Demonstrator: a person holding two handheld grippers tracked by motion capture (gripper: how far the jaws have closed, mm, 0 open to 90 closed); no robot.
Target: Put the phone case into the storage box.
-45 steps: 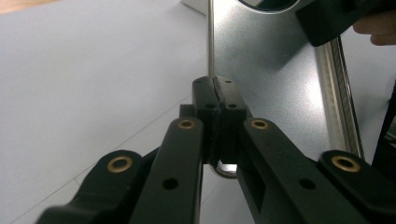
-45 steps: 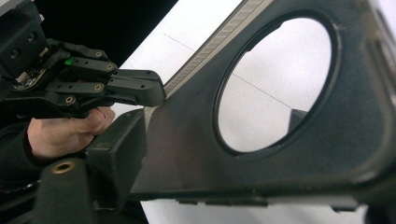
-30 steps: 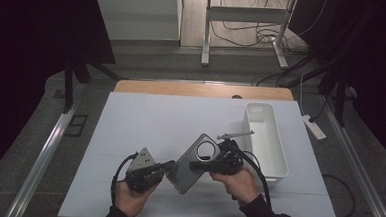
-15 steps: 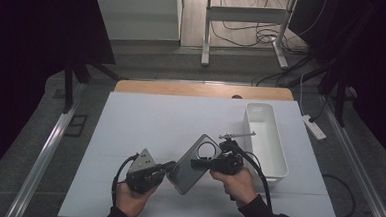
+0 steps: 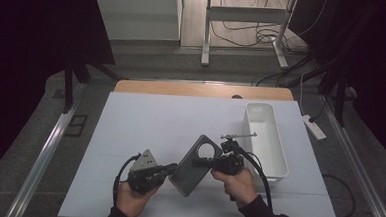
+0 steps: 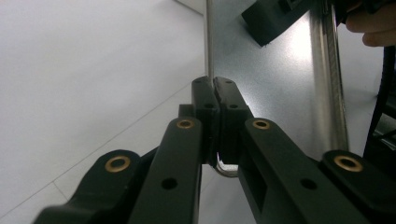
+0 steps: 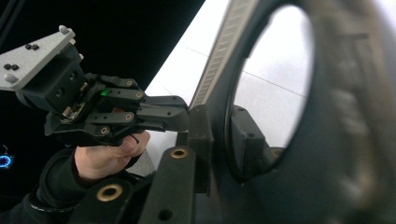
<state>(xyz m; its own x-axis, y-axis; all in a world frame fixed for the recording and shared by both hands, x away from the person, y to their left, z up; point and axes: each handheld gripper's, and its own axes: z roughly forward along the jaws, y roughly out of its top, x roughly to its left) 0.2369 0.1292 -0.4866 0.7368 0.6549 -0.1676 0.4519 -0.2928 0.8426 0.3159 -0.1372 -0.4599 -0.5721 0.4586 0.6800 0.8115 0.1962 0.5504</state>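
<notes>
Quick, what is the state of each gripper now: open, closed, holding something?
Left gripper: shut on the edge of the grey phone case.
Right gripper: jaws just closed, shut on the same grey phone case at its round cutout.

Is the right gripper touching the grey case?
Touching. In the right gripper view the right gripper has its jaws closed on the case's edge by the round hole, one pad on each face.

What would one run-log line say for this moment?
left gripper: shut on phone case edge | right gripper: just closed on case | white bin: beside
</notes>
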